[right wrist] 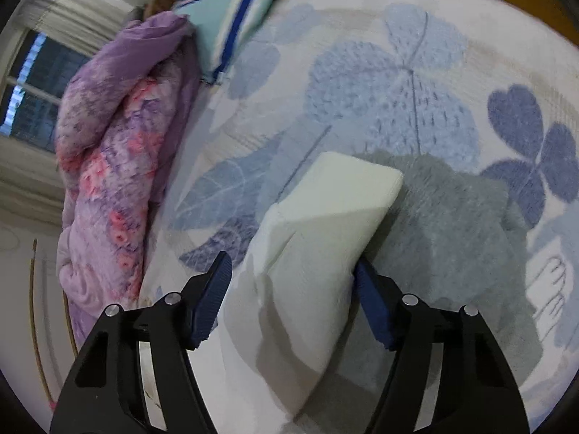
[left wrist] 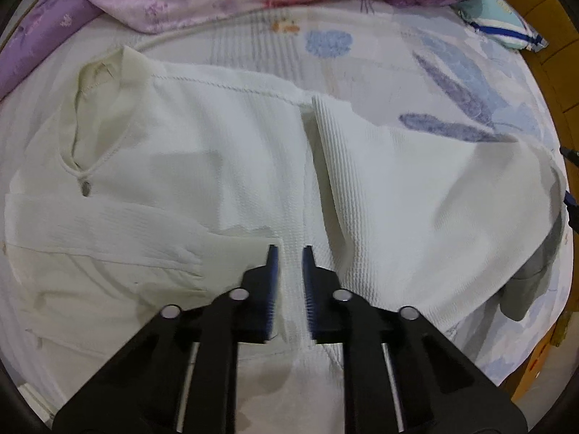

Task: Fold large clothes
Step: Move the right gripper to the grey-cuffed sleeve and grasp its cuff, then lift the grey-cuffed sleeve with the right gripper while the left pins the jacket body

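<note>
The white garment (left wrist: 202, 166) lies spread on the bed (left wrist: 380, 54), neckline at the left of the left wrist view, 1 sleeve folded across its lower body. The left tool (left wrist: 289, 253) hovers over the garment's midline, its 2 fingers parted by a narrow gap with nothing pinched between them. The right tool (right wrist: 293, 267) is spread wide, a folded white portion of the garment (right wrist: 318, 238) lying between its fingers (contact with the pads cannot be determined). A purple floral quilt (right wrist: 115, 166) lies bunched along the bed's edge, beside a striped pillow (right wrist: 235, 14).
</note>
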Demonstrator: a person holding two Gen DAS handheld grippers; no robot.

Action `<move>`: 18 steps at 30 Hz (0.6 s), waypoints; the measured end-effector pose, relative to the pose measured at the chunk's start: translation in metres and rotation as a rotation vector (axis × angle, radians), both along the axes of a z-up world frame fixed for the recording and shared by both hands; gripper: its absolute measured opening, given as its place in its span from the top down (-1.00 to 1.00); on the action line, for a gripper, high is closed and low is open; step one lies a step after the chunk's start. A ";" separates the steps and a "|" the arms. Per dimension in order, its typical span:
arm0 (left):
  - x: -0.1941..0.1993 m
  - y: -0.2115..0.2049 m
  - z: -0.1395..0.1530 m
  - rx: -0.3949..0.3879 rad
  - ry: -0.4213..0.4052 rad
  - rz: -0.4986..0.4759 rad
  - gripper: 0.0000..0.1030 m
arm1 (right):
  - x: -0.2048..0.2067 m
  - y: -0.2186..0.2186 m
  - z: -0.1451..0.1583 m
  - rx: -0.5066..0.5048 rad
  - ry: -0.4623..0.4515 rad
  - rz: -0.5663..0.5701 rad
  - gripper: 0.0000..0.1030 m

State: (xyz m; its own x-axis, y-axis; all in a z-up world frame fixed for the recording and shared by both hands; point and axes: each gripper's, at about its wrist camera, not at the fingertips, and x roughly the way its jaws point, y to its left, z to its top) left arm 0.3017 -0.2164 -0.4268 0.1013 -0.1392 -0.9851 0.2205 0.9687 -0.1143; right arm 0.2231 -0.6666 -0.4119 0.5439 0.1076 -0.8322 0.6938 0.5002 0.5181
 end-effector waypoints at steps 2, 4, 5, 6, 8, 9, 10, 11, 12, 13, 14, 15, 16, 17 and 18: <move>0.001 -0.004 -0.010 -0.007 0.006 0.003 0.84 | 0.001 -0.001 -0.006 0.014 -0.016 -0.026 -0.25; 0.001 -0.007 -0.018 -0.004 0.009 0.002 0.90 | 0.002 0.000 -0.008 -0.022 0.005 -0.028 0.03; 0.001 -0.008 -0.024 0.003 0.017 -0.001 0.94 | 0.001 0.002 -0.009 -0.064 0.037 -0.030 0.39; 0.001 -0.008 -0.030 0.006 0.021 0.001 0.94 | 0.000 0.004 -0.009 -0.078 0.036 -0.028 0.47; 0.001 -0.008 -0.041 0.005 0.036 -0.002 0.95 | -0.004 0.005 -0.008 -0.093 0.004 -0.024 0.60; 0.000 -0.008 -0.047 -0.002 0.037 -0.007 0.96 | -0.006 0.007 -0.004 -0.111 -0.008 -0.014 0.66; 0.000 -0.007 -0.050 -0.007 0.034 -0.011 0.96 | -0.007 0.009 -0.001 -0.126 -0.017 -0.006 0.68; -0.001 -0.006 -0.052 -0.018 0.024 -0.014 0.96 | -0.009 0.011 0.006 -0.154 -0.028 0.003 0.69; -0.002 -0.004 -0.054 -0.027 0.019 -0.012 0.96 | -0.010 0.014 0.012 -0.172 -0.039 0.007 0.70; -0.002 -0.003 -0.055 -0.034 0.017 -0.010 0.96 | -0.012 0.016 0.019 -0.191 -0.052 0.008 0.70; -0.002 -0.002 -0.057 -0.042 0.013 -0.010 0.96 | -0.014 0.020 0.027 -0.208 -0.068 0.008 0.71; -0.002 -0.001 -0.058 -0.046 0.010 -0.011 0.96 | -0.015 0.025 0.036 -0.225 -0.085 0.011 0.71; -0.002 -0.001 -0.059 -0.049 0.007 -0.012 0.96 | -0.016 0.030 0.045 -0.246 -0.100 0.017 0.72; -0.003 0.000 -0.059 -0.052 0.004 -0.015 0.96 | -0.016 0.036 0.056 -0.272 -0.116 0.024 0.72; -0.003 0.001 -0.060 -0.054 0.002 -0.017 0.97 | -0.017 0.043 0.068 -0.294 -0.139 0.033 0.72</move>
